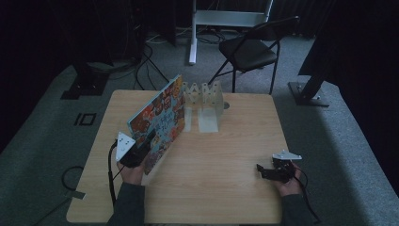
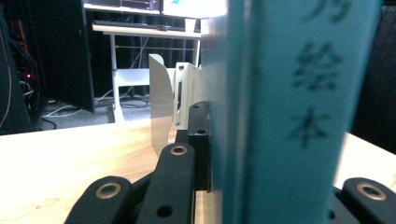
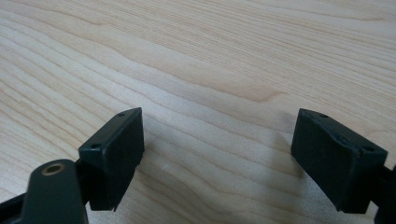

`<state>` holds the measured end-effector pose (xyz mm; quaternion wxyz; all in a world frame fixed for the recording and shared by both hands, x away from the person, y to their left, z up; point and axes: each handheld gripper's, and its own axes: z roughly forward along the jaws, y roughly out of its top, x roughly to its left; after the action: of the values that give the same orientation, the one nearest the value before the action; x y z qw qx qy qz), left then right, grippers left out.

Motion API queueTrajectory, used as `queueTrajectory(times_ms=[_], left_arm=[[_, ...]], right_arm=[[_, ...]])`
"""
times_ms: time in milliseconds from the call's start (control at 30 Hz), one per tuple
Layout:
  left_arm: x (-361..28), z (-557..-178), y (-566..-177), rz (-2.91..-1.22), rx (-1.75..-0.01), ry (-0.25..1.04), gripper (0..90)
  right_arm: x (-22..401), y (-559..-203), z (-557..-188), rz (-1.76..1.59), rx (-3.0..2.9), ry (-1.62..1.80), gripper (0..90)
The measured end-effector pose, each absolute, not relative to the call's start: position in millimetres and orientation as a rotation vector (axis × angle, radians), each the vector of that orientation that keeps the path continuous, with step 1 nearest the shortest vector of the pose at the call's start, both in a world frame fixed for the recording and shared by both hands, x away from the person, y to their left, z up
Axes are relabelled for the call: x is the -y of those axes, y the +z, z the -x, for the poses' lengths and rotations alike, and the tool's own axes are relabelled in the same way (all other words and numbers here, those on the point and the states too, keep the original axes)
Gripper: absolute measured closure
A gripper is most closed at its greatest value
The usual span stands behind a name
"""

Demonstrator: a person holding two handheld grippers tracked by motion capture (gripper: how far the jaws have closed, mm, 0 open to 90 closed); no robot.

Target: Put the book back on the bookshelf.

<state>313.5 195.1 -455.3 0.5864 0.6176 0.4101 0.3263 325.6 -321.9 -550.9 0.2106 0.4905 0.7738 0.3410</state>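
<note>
A picture book (image 1: 160, 115) with a colourful cover stands tilted on its edge on the left half of the wooden table (image 1: 226, 160). My left gripper (image 1: 149, 141) is shut on its near lower end. In the left gripper view the teal spine (image 2: 289, 116) with printed characters sits between the black jaws. Behind the book stands a white rack (image 1: 203, 99) with upright dividers; I also see the rack (image 2: 173, 98) past the spine. My right gripper (image 1: 263, 170) rests low at the table's right front, open, with bare wood between its pads (image 3: 116, 154).
A black folding chair (image 1: 249, 49) and a white desk frame (image 1: 193, 33) stand on the carpet beyond the table's far edge. Cables (image 1: 146, 66) trail on the floor at the back left. A dark stand foot (image 1: 306, 92) sits off the far right corner.
</note>
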Motion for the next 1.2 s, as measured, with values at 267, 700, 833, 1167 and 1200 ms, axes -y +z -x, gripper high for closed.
queueTrajectory(times_ms=[267,700,833,1167,1200], left_arm=[[-190,-319,-455,-1.442,-0.973,0.801,81.0],[-183,-327,-453,-1.454,-0.968,0.83,81.0],[-180,-330,-453,-1.448,-0.971,0.838,81.0],[-176,-337,-453,-1.444,-0.977,0.84,81.0],[-175,-337,-453,-1.445,-0.977,0.843,81.0]], right_arm=[[322,-551,-326,-1.363,-2.151,0.948,17.1],[322,-551,-326,-1.363,-2.151,0.948,17.1],[322,-551,-326,-1.363,-2.151,0.948,17.2],[322,-551,-325,-1.365,-2.152,0.947,17.1],[322,-551,-325,-1.365,-2.152,0.947,17.1]])
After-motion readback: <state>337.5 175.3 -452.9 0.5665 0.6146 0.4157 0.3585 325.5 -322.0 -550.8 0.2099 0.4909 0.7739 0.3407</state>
